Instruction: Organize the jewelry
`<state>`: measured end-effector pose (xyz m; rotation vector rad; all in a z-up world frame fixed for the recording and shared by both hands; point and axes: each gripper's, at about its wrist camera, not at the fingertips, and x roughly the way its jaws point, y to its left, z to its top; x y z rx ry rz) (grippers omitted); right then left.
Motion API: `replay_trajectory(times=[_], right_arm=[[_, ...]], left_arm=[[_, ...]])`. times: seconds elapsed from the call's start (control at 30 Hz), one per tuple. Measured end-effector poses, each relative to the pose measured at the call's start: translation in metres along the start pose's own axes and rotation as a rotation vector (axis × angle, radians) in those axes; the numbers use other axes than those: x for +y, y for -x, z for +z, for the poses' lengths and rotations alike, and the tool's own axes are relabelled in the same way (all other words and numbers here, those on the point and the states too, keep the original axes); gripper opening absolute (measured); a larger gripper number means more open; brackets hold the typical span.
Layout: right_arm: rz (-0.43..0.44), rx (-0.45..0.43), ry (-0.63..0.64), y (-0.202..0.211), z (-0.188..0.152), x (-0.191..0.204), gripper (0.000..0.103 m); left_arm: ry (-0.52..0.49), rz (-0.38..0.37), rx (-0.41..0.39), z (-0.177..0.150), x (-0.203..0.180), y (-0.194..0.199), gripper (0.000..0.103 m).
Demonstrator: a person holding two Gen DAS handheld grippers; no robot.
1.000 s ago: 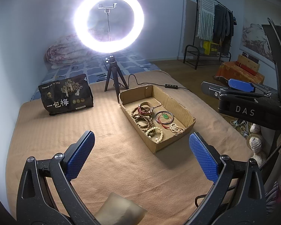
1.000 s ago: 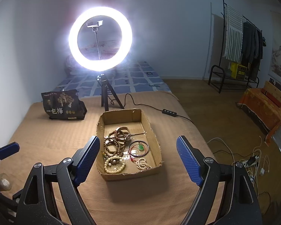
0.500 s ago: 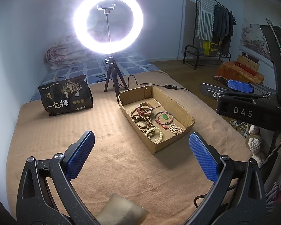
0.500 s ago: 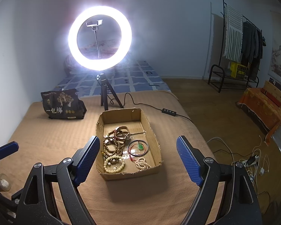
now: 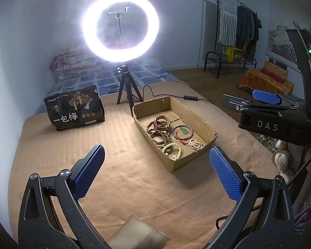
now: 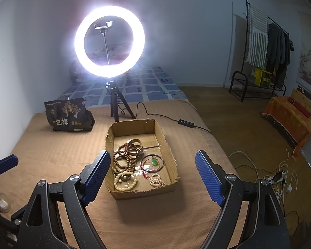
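Observation:
A shallow cardboard box [image 5: 205,124] [image 6: 168,147] sits on a tan blanket and holds jewelry: brown bead bracelets [image 5: 157,133] [image 6: 122,159], a cream bead bracelet [image 5: 176,148] [image 6: 125,179], a red cord with a green pendant [image 5: 183,131] [image 6: 153,161], a small pale bead strand [image 5: 196,144] [image 6: 156,179] and a leather band [image 5: 161,122] [image 6: 134,145]. My left gripper [image 5: 156,170] is open and empty, short of the box. My right gripper [image 6: 153,173] is open and empty, hovering at the box's near end; it also shows in the left wrist view [image 5: 267,97].
A lit ring light on a tripod [image 5: 121,39] [image 6: 109,41] stands behind the box, its cable [image 6: 172,120] trailing right. A black printed bag [image 5: 74,108] [image 6: 68,114] lies at back left. A pale pouch [image 5: 134,234] lies near me. The bed edge drops to the floor on the right.
The right gripper has crept slightly nearer the box. Both grippers remain open and empty.

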<state>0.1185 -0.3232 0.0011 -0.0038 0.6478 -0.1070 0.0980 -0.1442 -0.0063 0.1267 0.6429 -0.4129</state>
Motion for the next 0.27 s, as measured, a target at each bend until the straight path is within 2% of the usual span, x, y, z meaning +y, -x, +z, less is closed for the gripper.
replay_trajectory(times=[0.27], right_arm=[[-0.005,0.004,0.003,0.0021,-0.0009,0.0006,0.084]], left_arm=[[0.007,0.018,-0.012,-0.0010,0.0017,0.0013,0.103]])
